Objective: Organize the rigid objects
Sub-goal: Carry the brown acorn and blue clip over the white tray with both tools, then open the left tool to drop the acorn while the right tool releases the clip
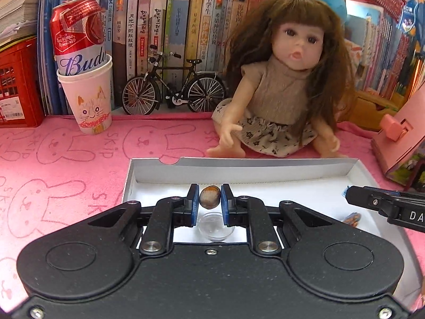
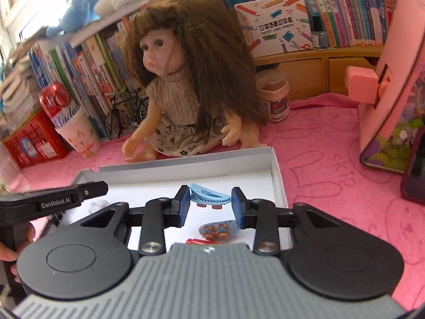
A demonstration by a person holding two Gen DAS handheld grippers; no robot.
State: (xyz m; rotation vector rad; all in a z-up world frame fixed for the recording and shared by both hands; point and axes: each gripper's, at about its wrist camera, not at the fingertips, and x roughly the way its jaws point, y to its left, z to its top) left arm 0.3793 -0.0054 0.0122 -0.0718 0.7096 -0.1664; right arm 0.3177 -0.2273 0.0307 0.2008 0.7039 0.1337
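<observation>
The left hand-held gripper (image 1: 209,198) is clamping a brown bead (image 1: 209,196) over the white tray (image 1: 265,171). The right hand-held gripper (image 2: 211,204) is gripping a blue hair clip (image 2: 209,198) near the tray's right wall.

- A pink towel (image 1: 66,154) printed with rabbit outlines covers the worktop.
- Upright books (image 1: 170,21) line the back.
- A wooden drawer unit (image 2: 318,71) stands behind on the right.
- Bright daylight enters through a window (image 2: 10,5) at upper left.

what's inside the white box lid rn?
White box lid holds a clear dish, a bear clip and a red item mostly hidden by the right tool, which grips a blue clip.
</observation>
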